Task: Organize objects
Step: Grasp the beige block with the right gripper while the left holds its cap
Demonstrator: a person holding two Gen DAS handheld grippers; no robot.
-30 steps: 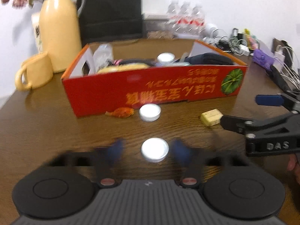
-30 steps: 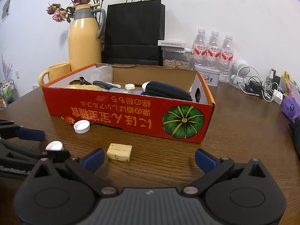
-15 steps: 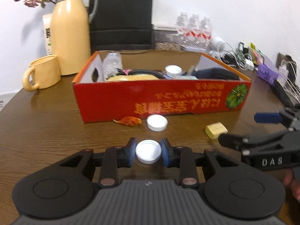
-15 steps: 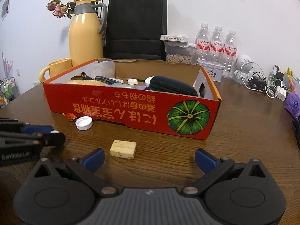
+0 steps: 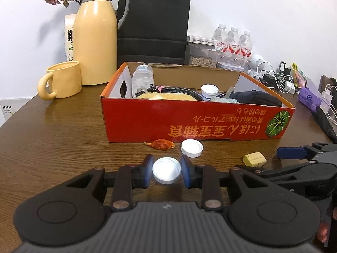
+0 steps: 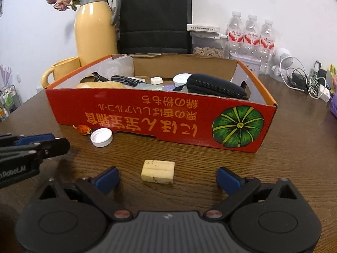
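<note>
The left gripper [image 5: 166, 170] fingers clamp a round white plastic cap [image 5: 166, 170]; the right gripper [image 6: 167, 176] fingers gape wide, a pale yellow block [image 6: 158, 171] lying between them.

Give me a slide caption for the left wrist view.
Left gripper clamps a white bottle cap before the red box.

A lived-in home or small office. A wooden table [image 5: 52, 139] carries a thermos [image 5: 95, 38], mug [image 5: 63, 80], water bottles [image 5: 233, 42] far right, charger cables [image 5: 276, 80].
</note>
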